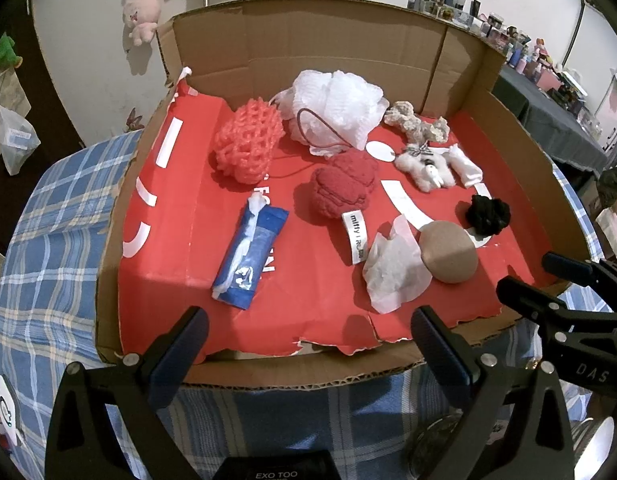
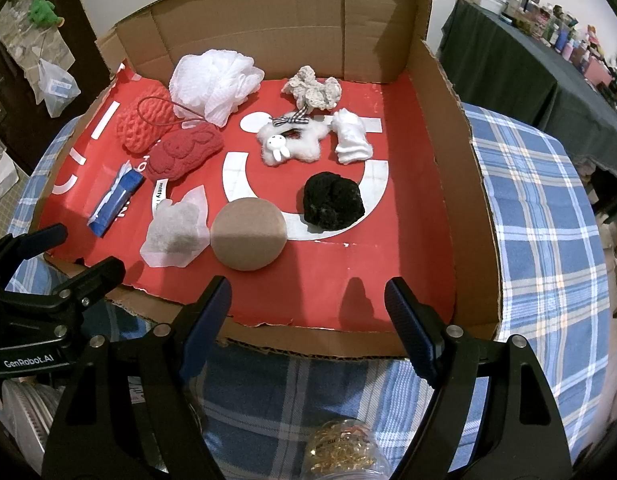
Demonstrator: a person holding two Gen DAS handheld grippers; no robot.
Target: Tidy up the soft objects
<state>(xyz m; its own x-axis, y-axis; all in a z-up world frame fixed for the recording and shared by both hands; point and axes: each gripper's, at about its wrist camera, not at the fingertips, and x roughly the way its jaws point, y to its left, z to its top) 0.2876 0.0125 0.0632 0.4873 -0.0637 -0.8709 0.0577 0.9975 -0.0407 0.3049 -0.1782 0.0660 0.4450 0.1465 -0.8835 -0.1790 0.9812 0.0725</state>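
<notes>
Both the left gripper (image 1: 308,344) and right gripper (image 2: 308,316) hung wide open and empty over the cardboard tray's (image 2: 440,208) near edge, short of the tan round sponge (image 2: 248,234)

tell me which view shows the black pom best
The right wrist view: the black pom sits near centre, large and unblocked. The left wrist view shows it small, far toward the right edge, though still whole.

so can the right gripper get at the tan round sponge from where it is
Probably yes: the right gripper is open at the box's low front edge, and nothing lies between it and the tan round sponge.
</notes>
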